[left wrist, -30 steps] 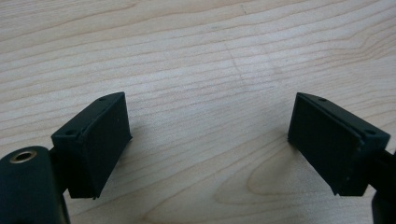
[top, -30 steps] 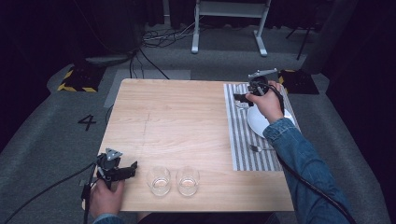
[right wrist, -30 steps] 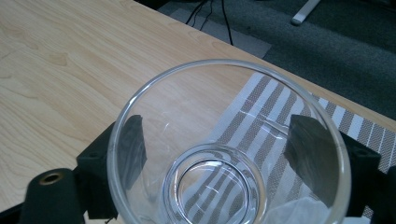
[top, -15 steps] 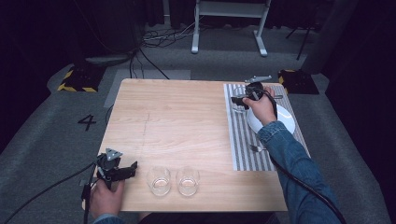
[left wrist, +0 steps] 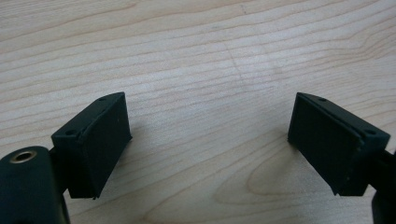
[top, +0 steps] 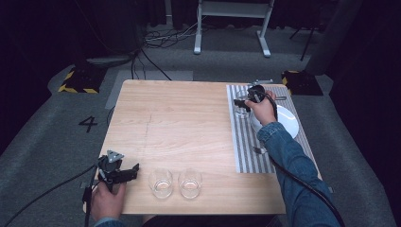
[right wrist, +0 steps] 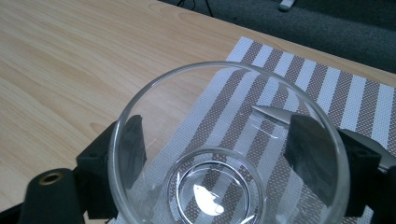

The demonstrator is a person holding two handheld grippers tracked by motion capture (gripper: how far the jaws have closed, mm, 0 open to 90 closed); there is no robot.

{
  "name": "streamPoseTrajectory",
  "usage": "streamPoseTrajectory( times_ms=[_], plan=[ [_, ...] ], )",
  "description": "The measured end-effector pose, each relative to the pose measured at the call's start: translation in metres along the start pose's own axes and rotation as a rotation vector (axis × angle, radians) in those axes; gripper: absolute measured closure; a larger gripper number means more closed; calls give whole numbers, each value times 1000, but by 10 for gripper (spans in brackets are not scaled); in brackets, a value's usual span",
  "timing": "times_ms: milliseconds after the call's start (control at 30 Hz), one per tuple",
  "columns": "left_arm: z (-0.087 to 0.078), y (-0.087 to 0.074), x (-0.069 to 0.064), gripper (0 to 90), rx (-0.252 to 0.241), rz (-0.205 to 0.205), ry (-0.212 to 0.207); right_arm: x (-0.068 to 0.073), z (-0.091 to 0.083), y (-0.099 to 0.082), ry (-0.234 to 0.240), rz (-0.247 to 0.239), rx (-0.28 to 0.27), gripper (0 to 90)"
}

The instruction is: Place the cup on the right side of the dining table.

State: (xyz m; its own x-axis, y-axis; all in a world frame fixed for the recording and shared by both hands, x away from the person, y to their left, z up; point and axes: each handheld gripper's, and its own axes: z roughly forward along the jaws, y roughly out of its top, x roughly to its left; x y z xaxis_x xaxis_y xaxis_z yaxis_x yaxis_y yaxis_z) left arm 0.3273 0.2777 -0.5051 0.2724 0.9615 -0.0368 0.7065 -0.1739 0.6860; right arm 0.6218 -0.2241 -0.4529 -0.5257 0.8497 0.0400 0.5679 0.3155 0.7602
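Since the earlier high views, the right gripper (top: 242, 105) has been carried from above the white plate (top: 287, 124) toward the far left corner of the striped placemat (top: 246, 151), while the left gripper (top: 126, 173) has stayed at the near left edge of the wooden table (top: 179, 118); a clear glass (right wrist: 229, 154) is seen between the right jaws, upright, its base over the striped mat; the jaws stand against both sides of its wall, so the glass is judged to be gripped, though whether its base rests on the mat or hangs just above cannot be told; in the high view this glass (top: 241, 109) lies at the mat's far end, just left of the plate; a utensil (top: 259, 150) lies on the mat nearer the person, partly hidden by the denim sleeve (top: 288, 161); two more glasses (top: 161, 182) (top: 190, 182) stand side by side near the table's front edge, just right of the left gripper; in the left gripper view the jaws are spread wide with nothing between them over bare wood; the placing of one glass at the setting is judged nearly done, with release remaining; the two front glasses are untouched.
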Motion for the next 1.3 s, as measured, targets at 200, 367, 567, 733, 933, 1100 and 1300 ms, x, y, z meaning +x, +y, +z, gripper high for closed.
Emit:
streamPoseTrajectory(
  times_ms=[200,367,567,733,933,1100,1300],
  plan=[
    [0,0,0,132,0,0,0,-4,5,0,-5,8,-10,181],
    [0,0,0,132,0,0,0,-4,8,-1,9,11,-31,176],
    [0,0,0,132,0,0,0,-5,7,-4,10,14,-34,176],
    [0,0,0,132,0,0,0,-3,7,-3,2,6,-22,176],
    [0,0,0,132,0,0,0,-3,6,-3,6,10,-13,175],
    [0,0,0,132,0,0,0,-2,4,-1,5,4,-2,168],
    [0,0,0,133,0,-1,1,-1,-9,4,-9,10,-22,158]
  ],
)
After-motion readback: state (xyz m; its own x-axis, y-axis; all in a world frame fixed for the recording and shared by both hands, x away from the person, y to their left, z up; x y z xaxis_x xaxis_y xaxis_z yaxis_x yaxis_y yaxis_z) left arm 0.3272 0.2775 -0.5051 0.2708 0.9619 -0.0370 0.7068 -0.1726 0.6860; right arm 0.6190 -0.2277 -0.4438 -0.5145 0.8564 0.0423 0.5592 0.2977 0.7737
